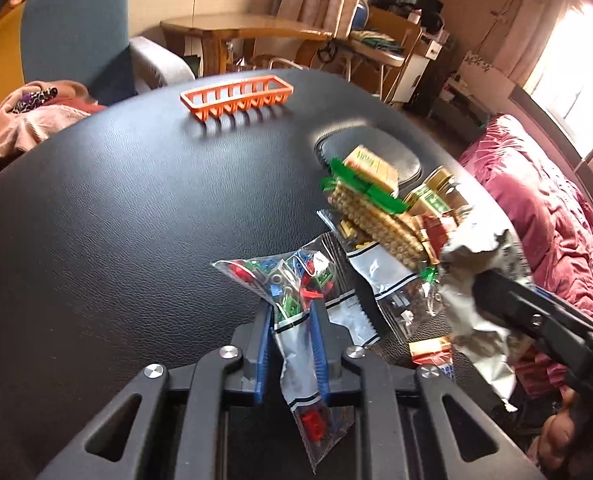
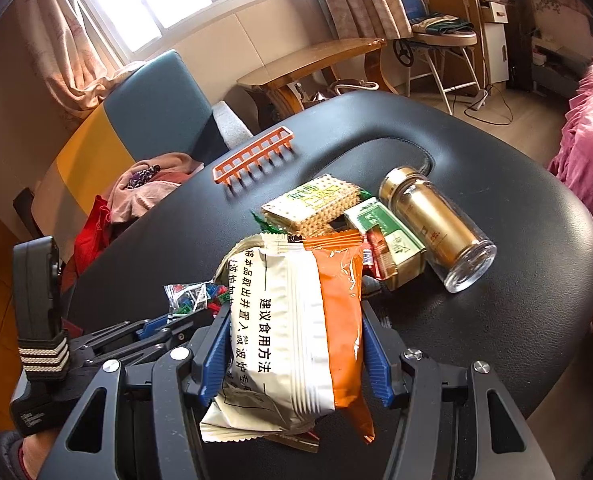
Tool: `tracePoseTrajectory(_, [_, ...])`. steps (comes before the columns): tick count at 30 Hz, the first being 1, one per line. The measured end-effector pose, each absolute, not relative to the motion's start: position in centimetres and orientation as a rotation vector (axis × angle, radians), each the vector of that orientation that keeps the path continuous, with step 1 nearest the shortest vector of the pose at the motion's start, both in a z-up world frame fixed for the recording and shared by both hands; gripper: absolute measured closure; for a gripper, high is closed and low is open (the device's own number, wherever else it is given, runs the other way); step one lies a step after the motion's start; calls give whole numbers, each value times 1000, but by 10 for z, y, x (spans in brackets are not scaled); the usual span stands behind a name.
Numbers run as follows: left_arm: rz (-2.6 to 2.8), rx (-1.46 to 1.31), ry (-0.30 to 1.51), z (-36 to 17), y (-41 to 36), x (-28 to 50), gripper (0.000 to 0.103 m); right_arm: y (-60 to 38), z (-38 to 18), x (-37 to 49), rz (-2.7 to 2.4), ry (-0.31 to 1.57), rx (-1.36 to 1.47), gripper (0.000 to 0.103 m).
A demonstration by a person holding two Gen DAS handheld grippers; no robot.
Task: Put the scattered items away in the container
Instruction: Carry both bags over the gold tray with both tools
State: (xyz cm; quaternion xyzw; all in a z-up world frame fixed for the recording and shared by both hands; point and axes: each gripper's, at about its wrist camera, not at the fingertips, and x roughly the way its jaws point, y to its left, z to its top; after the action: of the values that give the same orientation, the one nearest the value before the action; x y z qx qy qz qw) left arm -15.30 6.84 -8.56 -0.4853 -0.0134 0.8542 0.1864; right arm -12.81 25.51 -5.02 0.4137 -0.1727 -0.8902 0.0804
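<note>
My left hand-held gripper [image 1: 292, 320] pinches a clear bag of coloured bricks [image 1: 284, 280] above the black table [image 1: 116, 200], my right hand-held gripper [image 2: 296, 344] clamps an orange-and-white snack packet [image 2: 296, 320], and the orange basket [image 1: 237, 96] sits empty at the far edge.

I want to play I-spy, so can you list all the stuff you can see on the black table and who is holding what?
Orange rack: one, orange plastic, standing alone at the far side of the black table.
Bag of small toy pieces: one, clear with red, green and blue bits, held in the left gripper.
Snack packet: one, cream and orange with printed text, held in the right gripper.
Cracker pack: one, tan crackers in clear wrap, in the pile mid-table.
Green box: one, green and white, beside the crackers.
Gold jar: one, clear glass with gold inside, lying on its side to the right of the pile.
Left gripper: one, black with blue fingers.
Right gripper: one, black with blue fingers.
</note>
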Motion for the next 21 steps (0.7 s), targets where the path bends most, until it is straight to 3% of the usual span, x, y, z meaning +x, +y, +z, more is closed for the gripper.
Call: tracePoseTrajectory(21, [2679, -1337, -188, -65, -50, -79, 88, 112, -54, -94, -2446, -219, 1209, 44])
